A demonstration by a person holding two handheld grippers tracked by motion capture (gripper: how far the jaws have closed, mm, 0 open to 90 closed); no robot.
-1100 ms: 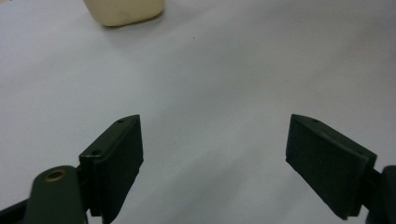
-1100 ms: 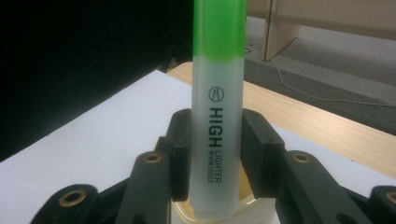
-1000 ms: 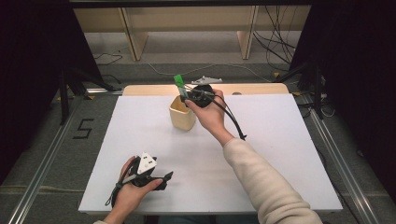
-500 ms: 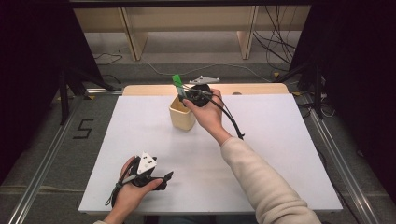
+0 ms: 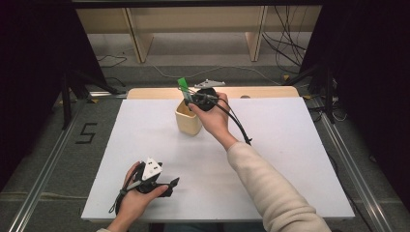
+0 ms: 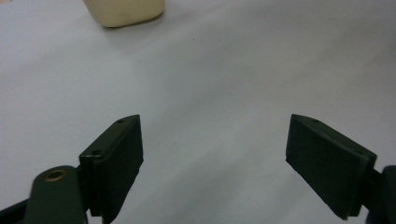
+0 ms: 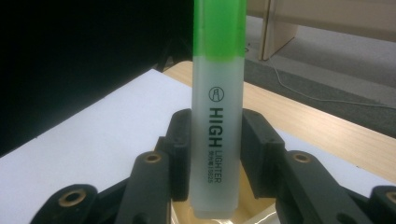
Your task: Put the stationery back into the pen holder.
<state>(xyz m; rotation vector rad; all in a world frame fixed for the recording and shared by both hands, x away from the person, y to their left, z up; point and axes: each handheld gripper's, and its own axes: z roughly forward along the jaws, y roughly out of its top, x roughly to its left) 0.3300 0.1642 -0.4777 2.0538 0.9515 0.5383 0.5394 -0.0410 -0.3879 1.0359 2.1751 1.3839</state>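
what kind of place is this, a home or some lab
Probably a lab recording setup, not a home: a white table framed by metal rails, black curtains at both sides, and loose cables on the grey floor.

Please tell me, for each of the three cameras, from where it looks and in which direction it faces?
High view: above the table's near side, facing forward and down; both forearms, left gripper, right gripper.
Left gripper view: along open jaws over the white table; cream cup ahead.
Right gripper view: between jaws clamping the green highlighter upright above the cup.
Shared: the cup and highlighter.
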